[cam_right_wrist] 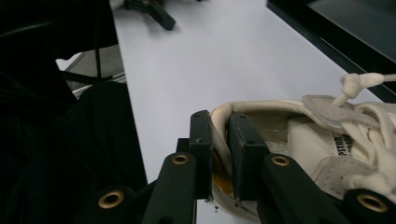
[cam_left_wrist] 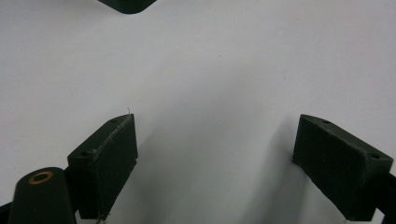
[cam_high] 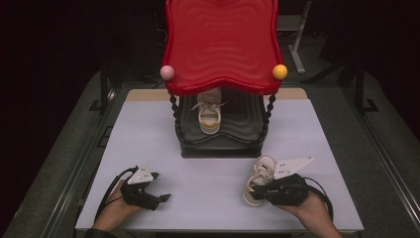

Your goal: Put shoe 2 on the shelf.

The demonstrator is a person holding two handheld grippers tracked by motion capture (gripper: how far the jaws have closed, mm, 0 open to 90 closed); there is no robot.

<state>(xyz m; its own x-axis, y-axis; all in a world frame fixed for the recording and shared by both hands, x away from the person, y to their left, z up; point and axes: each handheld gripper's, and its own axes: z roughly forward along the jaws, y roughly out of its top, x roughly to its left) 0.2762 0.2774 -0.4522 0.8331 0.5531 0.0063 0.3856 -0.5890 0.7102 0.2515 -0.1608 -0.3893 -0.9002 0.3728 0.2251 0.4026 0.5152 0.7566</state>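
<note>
Table (cam_high: 163, 148): broad flat top, pale matt surface, smooth and bare where the grippers work; dark floor all round it.
Rack (cam_high: 220, 44): two-tier stand at the far middle of the table; glossy red top shelf with wavy ripples and a scalloped rim; black lower shelf (cam_high: 242, 124) of the same rippled form; twisted black posts; a pink ball (cam_high: 167, 72) and a yellow ball (cam_high: 280, 72) on the front corners.
Shoe on rack (cam_high: 209, 111): cream lace-up sneaker, sitting on the black lower shelf, toe toward the person.
Held shoe (cam_high: 258, 178): its mate, near the right front of the table, beside the rack's base and apart from it; likely light; soft padded collar and tongue, loose knotted laces, firmer rubber sole; judged to give under pressure, not fragile; the heel rim is a sound place to pinch, since the wall there is thin enough for the pads.
Right gripper (cam_right_wrist: 219, 140): black jaws clamped on the heel collar, one pad inside the shoe (cam_right_wrist: 299, 140), one outside.
Left gripper (cam_left_wrist: 215, 154): rests near the left front of the table; jaws spread wide, nothing between them, bare tabletop below.
</note>
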